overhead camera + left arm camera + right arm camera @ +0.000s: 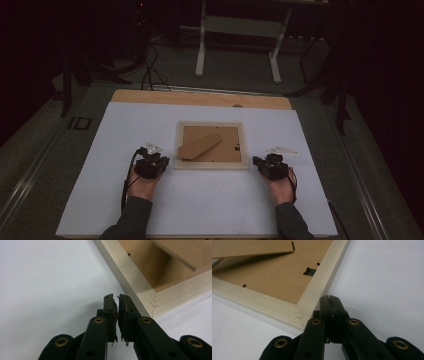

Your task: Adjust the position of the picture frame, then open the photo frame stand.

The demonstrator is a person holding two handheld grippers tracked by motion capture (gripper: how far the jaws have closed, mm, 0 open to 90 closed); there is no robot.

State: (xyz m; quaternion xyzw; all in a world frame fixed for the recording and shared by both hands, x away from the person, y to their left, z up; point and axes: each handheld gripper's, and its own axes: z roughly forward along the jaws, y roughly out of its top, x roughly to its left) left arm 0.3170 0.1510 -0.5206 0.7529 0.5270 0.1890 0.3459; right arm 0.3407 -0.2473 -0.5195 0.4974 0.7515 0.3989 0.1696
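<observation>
The left gripper [152,161] rests on the white table top [125,135] just beside the near left corner of the picture frame [212,145]. In the left gripper view its jaws stand nearly together with only a thin slit between them and nothing held; the left gripper [117,305] has its tips close to the frame's [136,282] pale side rail, near the mitred corner. The right gripper [266,164] sits just off the near right corner of the frame. In the right gripper view the right gripper [333,301] has its jaws pressed together, empty, the tips beside the outer edge of the frame [317,290].

The frame lies flat and face down at the middle of the table, nearly square, its sides running in line with the table's edges. On its brown backing board lies the stand leg [200,145], a long flap whose axis runs diagonally from near left to far right. A small black clip [309,271] sits on the backing by the right rail.

Both hands come in from the near edge, forearms in dark sleeves, each angled slightly inward toward the frame, and a black cable trails from each gripper.

The white top leaves a strip of wood [200,98] bare at the far edge. Beyond it are grey floor, loose cables [148,70] and the white legs of a stand [239,45] in a dim room.
</observation>
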